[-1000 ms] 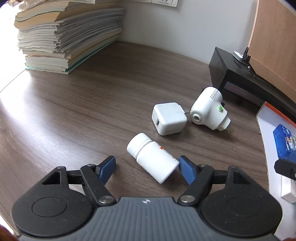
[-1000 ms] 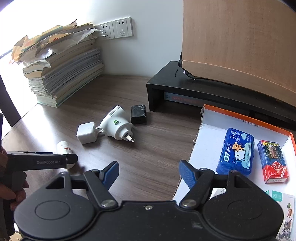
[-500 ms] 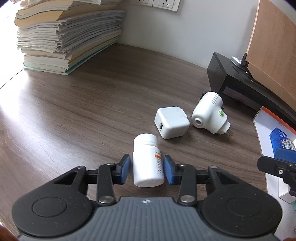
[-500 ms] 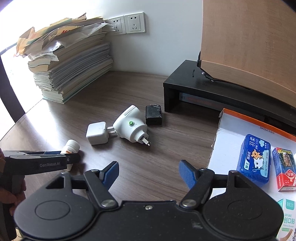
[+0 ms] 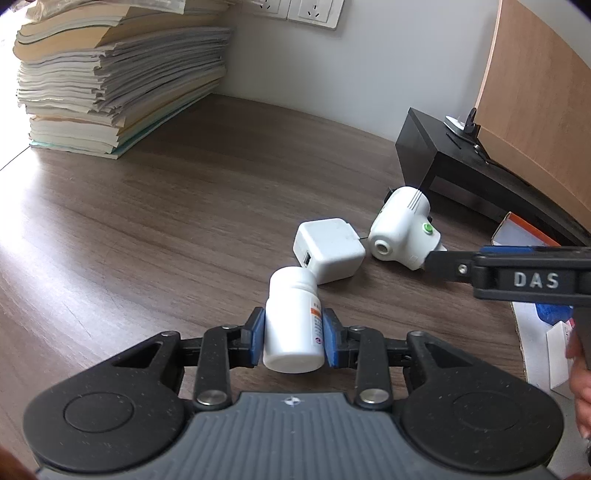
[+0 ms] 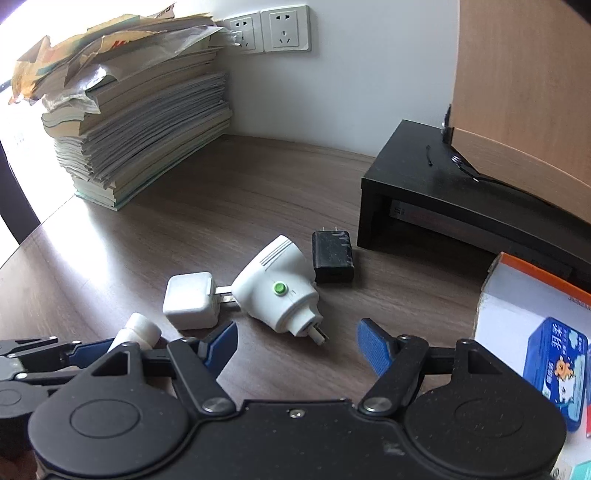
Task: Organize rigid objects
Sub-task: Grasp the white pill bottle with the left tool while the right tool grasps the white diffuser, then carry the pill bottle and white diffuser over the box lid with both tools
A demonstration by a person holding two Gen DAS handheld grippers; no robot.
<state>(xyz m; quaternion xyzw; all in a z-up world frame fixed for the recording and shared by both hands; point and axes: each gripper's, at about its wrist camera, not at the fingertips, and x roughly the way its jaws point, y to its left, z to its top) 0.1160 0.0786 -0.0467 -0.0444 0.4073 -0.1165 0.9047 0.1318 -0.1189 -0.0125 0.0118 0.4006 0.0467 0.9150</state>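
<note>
So here's where we're at: our left gripper (image 5: pixel 293 338) has its blue pads clamped on the white pill bottle (image 5: pixel 292 319), one pad on each side of the body. The bottle's long axis runs straight out ahead of the gripper, cap end pointing away toward the white USB charger (image 5: pixel 327 249), which sits just beyond the cap and looks to be touching it or nearly so. We can't tell whether the bottle is off the table yet.

The orange-edged cardboard box (image 6: pixel 517 291) is off to our right, and that's the direction the bottle probably has to travel, since a blue pack (image 6: pixel 554 369) is already lying in it. Our right gripper (image 6: pixel 297 345) sits between the two, spread wide with nothing in it, nose pointing at the white plug adapter (image 6: pixel 277 284). So the right one is nearer the adapter and the black charger (image 6: pixel 332 256) behind it.

Surface is a dark wood-grain desk (image 5: pixel 166 214), looks smooth. Room-wise there's a tall stack of papers (image 5: pixel 110 74) back left, wall sockets (image 6: pixel 269 29) behind, and a black monitor stand (image 6: pixel 443 195) back right. Biggest worry, we reckon, is clipping the right gripper on the way across.
</note>
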